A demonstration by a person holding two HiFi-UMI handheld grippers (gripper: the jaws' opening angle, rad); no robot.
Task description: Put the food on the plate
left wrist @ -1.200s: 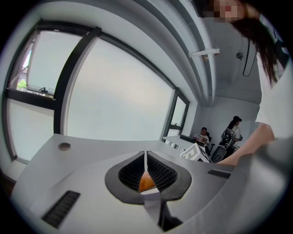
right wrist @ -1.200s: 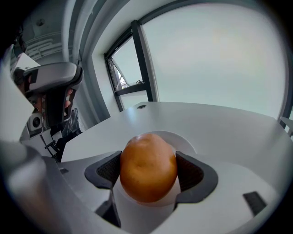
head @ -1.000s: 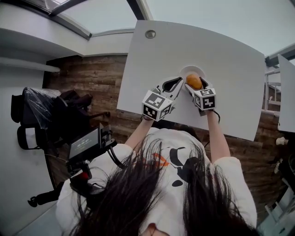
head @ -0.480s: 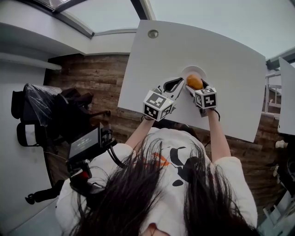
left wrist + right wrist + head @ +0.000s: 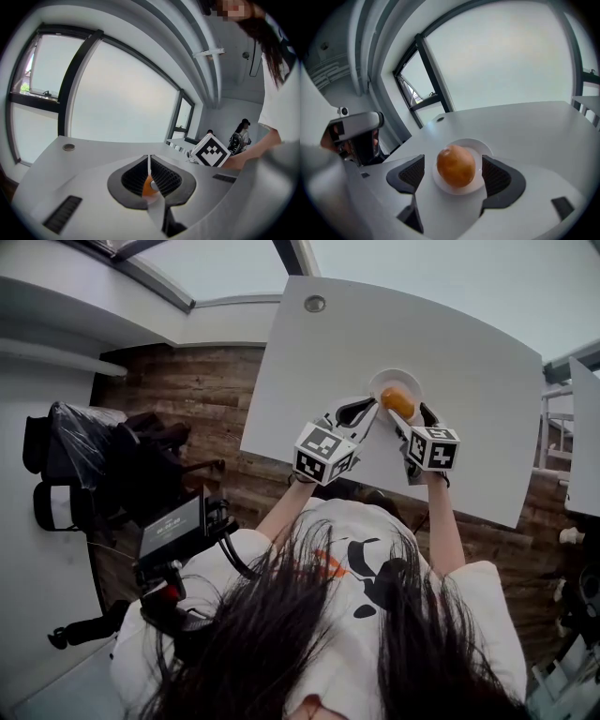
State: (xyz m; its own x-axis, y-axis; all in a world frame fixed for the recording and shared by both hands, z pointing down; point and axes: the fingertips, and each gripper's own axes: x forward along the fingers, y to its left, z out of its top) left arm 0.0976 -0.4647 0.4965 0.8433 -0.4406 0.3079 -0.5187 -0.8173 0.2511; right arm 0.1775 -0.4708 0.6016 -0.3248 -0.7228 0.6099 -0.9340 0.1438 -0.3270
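A round orange-brown piece of food lies on the small white plate on the white table. My right gripper is open, one jaw on each side of the food and clear of it. In the head view the food sits on the plate, with the right gripper just in front of it. To the left of the plate, my left gripper is shut with nothing held. In the left gripper view a sliver of the food shows through the slit of the shut left gripper.
The white table has a round cable grommet at its far left. Its near edge runs just in front of the person. Another table stands at the right, bags on the floor at the left. People stand in the background.
My right gripper has opened, let go of the food and drawn back a little toward the person. The food stays on the plate. The left gripper has barely moved.
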